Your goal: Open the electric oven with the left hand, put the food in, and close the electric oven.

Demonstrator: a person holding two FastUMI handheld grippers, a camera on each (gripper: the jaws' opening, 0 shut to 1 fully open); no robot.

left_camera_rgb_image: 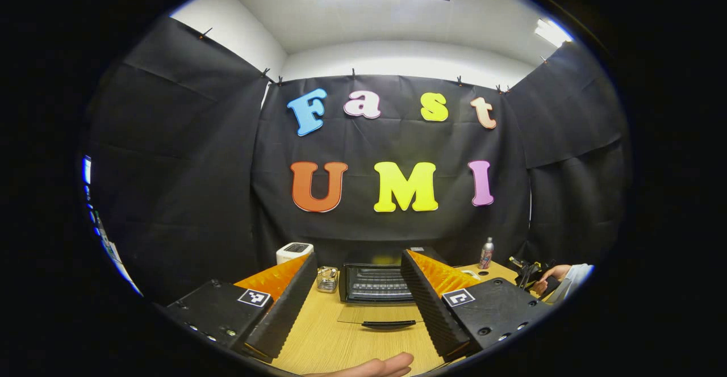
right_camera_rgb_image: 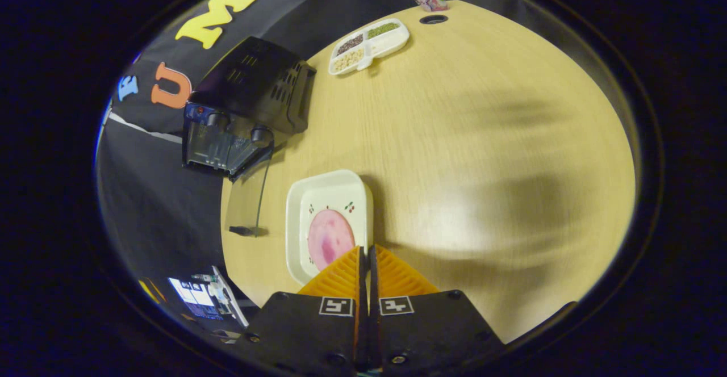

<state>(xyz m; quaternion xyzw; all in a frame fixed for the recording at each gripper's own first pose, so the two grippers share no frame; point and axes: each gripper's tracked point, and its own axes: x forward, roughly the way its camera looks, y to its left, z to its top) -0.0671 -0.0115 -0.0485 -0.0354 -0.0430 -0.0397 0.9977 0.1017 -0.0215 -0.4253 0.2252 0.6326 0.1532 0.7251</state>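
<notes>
Resting on the wooden table, the electric oven at ten o'clock in the right gripper view, its glass door already lying flat toward the table edge, rack showing at centre in the left gripper view. Judging the step in hand as loading the food, with closing left for after.

Sitting at six o'clock in the right gripper view, just ahead of the fingers, the white square plate carrying a pink round slice of food. Hovering above the plate's near rim, the right gripper, fingers pressed together with nothing between them. Spreading them first, then taking the near rim squarely and keeping the plate level, looking like the sound way to keep the slice from sliding.

Holding back before the oven mouth, the left gripper, fingers spread wide and empty, the door handle at six o'clock between them. Keeping it clear of the door while the plate travels in, likely wise.

Standing far off at twelve o'clock, a divided snack tray.
</notes>
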